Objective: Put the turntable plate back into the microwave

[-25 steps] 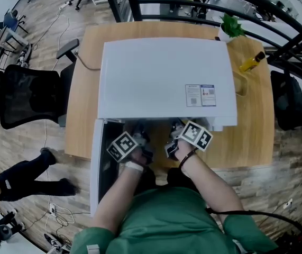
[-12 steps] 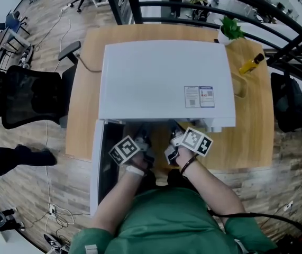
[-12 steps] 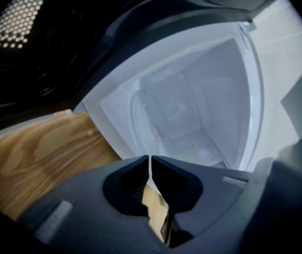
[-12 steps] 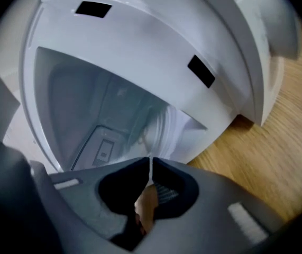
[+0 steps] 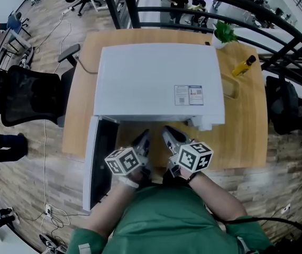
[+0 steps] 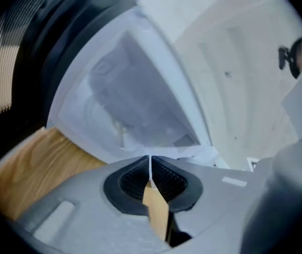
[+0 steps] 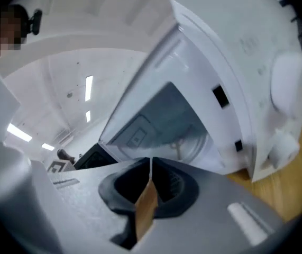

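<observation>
Withdrawal is the change here. A second ago both tools were tucked under the front edge of the white box-shaped microwave (image 5: 156,81). Now the left hand-held gripper (image 5: 142,141) and the right hand-held gripper (image 5: 171,137) have come back toward the person and risen, and their marker cubes stand out in front of the opening.

In each gripper view the dark pads meet in a thin line with nothing between them, so both tools are closed and empty.

The clear round glass turntable plate (image 7: 192,143) shows faintly in the right gripper view as a pale disc lying on the floor of the cavity. The left gripper view gives only a blurred curve of it. It lies ahead of and below both tools, inside the oven and apart from them, and neither touches it.

Empty, closed jaws pulling back from a cavity with the plate inside suggest the placing itself is done. Whether the plate sits true on its hub cannot be told from these pictures.

The white microwave door (image 5: 100,157) hangs open at the left, over the edge of the light wooden table (image 5: 246,120). Closing it looks like what is left, and the left tool is the nearer one for that.
</observation>
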A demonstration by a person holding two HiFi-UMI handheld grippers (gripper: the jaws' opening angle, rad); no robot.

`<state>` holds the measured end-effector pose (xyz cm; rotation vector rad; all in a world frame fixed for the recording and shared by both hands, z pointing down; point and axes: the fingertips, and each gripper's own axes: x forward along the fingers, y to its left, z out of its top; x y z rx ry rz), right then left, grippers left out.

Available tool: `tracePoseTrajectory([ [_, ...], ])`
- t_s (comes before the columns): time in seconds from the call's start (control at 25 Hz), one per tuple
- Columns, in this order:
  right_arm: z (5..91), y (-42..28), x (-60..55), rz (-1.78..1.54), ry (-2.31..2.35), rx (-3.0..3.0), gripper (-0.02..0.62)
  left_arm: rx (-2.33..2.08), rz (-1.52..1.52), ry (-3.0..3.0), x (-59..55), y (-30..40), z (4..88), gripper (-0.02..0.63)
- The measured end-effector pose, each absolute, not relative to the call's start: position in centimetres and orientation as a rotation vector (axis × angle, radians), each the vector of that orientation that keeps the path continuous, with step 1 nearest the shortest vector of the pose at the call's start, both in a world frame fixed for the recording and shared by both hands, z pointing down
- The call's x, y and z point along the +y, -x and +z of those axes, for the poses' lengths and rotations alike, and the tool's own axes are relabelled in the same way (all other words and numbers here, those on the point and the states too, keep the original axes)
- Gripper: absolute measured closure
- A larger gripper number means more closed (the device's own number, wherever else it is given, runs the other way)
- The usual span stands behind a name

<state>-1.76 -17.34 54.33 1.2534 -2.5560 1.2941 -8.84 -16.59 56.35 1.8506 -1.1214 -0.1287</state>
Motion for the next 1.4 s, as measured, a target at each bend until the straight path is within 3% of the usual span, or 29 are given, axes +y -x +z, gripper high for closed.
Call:
tracePoseTrajectory([
  [0.16,50.3,1.1,-16.7,0.977,-1.228,-2.693,0.581,-1.186,-0.057,-2.036,-15.8,7.8,52.5,0.591],
  [0.64,41.6,0.1,-12.8,0.449,-1.099,-2.876,0.583,-1.478,0.03,-2.359,-12.4,5.7,42.0,0.592],
  [0.88,35.3,-0.6,-12.7,0.164,-1.102,-2.981,0.582,-1.586,-0.061,-2.439,-11.5,5.8,35.8,0.592],
  [1.4,29.9,-0.9,-11.9,-0.015,-1.071,-3.084,0.583,-1.781,-0.047,-2.49,-10.2,6.9,31.2,0.592],
])
